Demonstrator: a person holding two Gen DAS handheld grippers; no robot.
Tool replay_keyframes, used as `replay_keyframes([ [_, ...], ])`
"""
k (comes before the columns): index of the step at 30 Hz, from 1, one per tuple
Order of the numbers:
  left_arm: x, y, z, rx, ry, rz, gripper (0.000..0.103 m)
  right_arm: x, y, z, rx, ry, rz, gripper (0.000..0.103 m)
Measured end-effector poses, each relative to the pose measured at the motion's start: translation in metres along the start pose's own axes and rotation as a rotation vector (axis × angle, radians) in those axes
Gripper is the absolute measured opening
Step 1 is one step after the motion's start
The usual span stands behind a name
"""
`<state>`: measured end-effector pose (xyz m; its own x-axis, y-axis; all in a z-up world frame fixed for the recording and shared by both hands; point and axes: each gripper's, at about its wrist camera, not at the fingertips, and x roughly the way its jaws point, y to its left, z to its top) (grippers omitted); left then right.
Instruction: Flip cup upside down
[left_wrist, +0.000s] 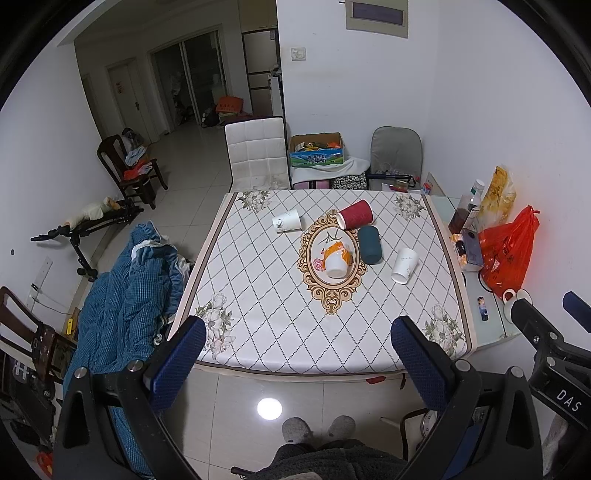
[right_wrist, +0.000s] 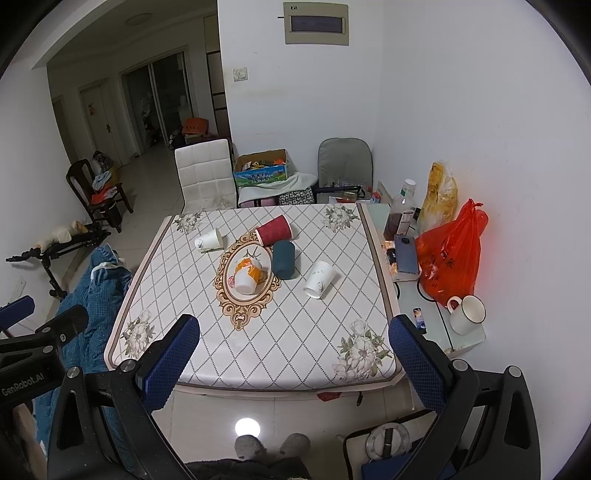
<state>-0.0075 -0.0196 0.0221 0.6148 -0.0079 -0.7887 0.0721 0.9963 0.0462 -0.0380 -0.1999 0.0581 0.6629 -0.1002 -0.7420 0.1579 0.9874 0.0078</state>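
Note:
Several cups lie on their sides on the patterned tablecloth (left_wrist: 258, 295): a red ribbed cup (left_wrist: 355, 215) (right_wrist: 274, 229), a dark teal cup (left_wrist: 370, 244) (right_wrist: 283, 258), an orange-and-white cup (left_wrist: 337, 258) (right_wrist: 246, 276), a white paper cup at the left (left_wrist: 287, 220) (right_wrist: 209, 239) and a white paper cup at the right (left_wrist: 405, 265) (right_wrist: 320, 279). My left gripper (left_wrist: 297, 363) is open and empty, held back from the table's near edge. My right gripper (right_wrist: 293, 360) is open and empty there too, to the right of the left one.
A glass side table (right_wrist: 436, 317) at the right holds a red plastic bag (right_wrist: 450, 254), a bottle (right_wrist: 400, 212), a phone (right_wrist: 406, 254) and a white mug (right_wrist: 466, 314). A blue blanket (left_wrist: 125, 295) lies left of the table. Chairs (left_wrist: 256, 153) and a box stand behind it.

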Motion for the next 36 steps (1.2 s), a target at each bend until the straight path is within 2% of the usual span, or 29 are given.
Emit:
replay_keyframes([
  [28,-0.005,-0.006,0.007,0.004,-0.003,-0.003,0.103,-0.003,0.001,-0.001,0.002,0.004,0.002,0.103],
  [32,0.0,-0.009,0.009,0.002,0.011,-0.003,0.103,-0.004,0.002,-0.003,0.005,0.011,0.0,0.103],
  [36,0.024,-0.017,0.009,0.009,0.047,0.011,0.103,0.008,0.002,-0.01,0.015,0.046,-0.006,0.103],
])
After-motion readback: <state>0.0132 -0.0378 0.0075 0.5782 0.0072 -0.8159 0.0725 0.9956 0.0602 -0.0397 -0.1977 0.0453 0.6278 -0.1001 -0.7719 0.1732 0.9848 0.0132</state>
